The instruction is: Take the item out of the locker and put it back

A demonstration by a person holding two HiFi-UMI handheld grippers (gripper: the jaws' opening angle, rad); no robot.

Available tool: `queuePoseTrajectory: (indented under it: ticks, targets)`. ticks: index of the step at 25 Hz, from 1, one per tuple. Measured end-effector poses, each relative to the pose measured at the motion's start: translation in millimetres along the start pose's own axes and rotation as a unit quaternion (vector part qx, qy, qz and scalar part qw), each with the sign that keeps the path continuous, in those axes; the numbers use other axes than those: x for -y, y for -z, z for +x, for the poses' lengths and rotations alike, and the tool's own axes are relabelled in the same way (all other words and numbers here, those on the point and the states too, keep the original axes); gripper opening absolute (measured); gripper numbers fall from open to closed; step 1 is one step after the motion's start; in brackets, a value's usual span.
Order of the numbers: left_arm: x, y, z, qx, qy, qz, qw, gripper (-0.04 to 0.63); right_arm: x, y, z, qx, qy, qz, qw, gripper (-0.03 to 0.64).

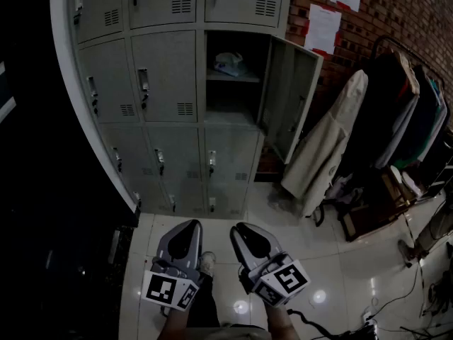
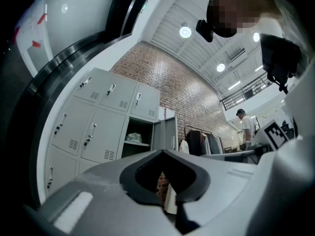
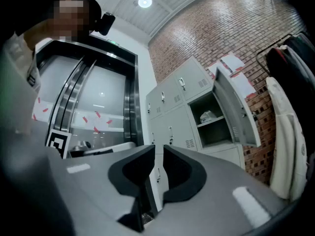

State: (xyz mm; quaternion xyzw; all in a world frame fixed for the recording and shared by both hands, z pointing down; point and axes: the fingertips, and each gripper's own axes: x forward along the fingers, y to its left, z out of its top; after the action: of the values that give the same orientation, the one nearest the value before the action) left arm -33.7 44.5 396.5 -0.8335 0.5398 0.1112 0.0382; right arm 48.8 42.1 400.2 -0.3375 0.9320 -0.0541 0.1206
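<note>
**Reach not begun: item on shelf, both grippers low and empty**

The grey locker bank [image 1: 163,83] stands ahead, across bare floor. One compartment [image 1: 235,105] is open, with its door [image 1: 291,98] swung out to the right. The left gripper [image 1: 187,224] and the right gripper [image 1: 245,227] hang at waist level, well apart from the lockers. The left jaws meet at the tips. The right jaws are all but together, with only a thin slit between them, and neither holds anything. The item [image 1: 228,64], a pale crumpled bundle, lies on the compartment's upper shelf [image 1: 233,78].

Judgement: walk in first and pick one gripper. The right risks clipping the door edge, so enter square to the opening. Spread the jaws before crossing the frame. Approach level with the shelf and take the bundle across its bulk rather than at a loose edge.
</note>
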Motion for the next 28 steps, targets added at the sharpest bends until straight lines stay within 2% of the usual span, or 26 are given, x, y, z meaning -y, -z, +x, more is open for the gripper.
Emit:
queuePoseTrajectory:
  ticks: [5,11,16,20,25,27,28]
  targets:
    - [-73,16,87,0.013,-0.001,0.005,0.9999,0.005,57,7,90,-0.004,-0.007,-0.015,1.000,0.053]
    - [-175,-5,222,0.039,0.027,0.007,0.9988,0.005,150,-11,228,0.008,0.012,-0.032,0.999,0.074]
    - [-238,-13,299,0.056,0.023,-0.003,0.9982,0.005,208,-28,313,0.013,0.038,-0.036,0.999,0.103]
    - [-260,-6,335,0.052,0.013,-0.007,0.9985,0.005,246,-32,332,0.006,0.068,-0.040,0.997,0.116]
    - [-263,3,355,0.053,0.006,-0.017,0.9985,0.005,275,-44,336,0.011,0.088,-0.059,0.994,0.130]
    - [-261,5,360,0.053,0.008,-0.020,0.9984,0.005,286,-55,342,0.017,0.088,-0.067,0.994,0.160]
    - [-259,5,362,0.053,0.009,-0.019,0.9984,0.005,295,-61,348,0.018,0.090,-0.070,0.993,0.207]
